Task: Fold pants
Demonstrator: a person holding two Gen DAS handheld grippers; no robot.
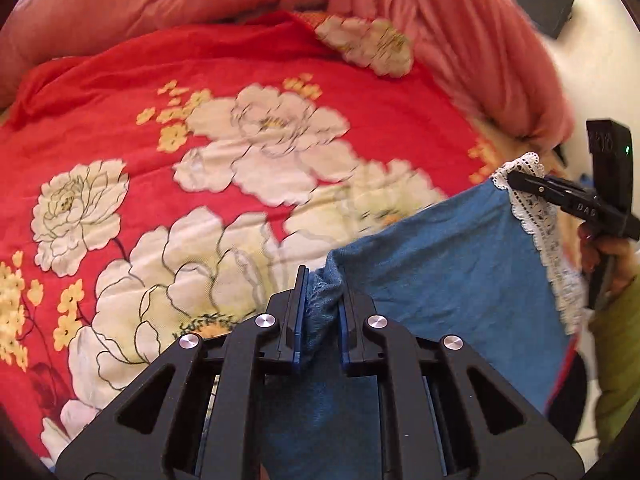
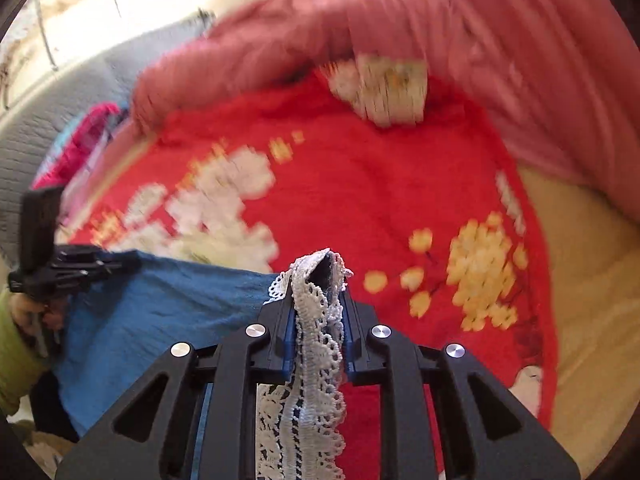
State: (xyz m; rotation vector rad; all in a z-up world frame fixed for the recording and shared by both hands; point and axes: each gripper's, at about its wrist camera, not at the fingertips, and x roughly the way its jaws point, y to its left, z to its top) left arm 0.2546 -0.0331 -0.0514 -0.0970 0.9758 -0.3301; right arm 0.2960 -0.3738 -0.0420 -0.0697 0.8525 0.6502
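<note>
Both grippers clamp the pants (image 1: 440, 248), left (image 1: 323, 300) on denim at 6 o'clock, right (image 2: 316, 300) on lace hem (image 2: 316, 320), stretching them above the bedspread (image 1: 200, 120), seemingly for folding.

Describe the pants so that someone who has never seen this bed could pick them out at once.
Start at the red floral quilt that covers the bed, with a pink blanket bunched along its far edge. Held up over the near side, between the left gripper and the right gripper, are the pants. They are the only blue cloth here, with a white lace trim on one end.
</note>
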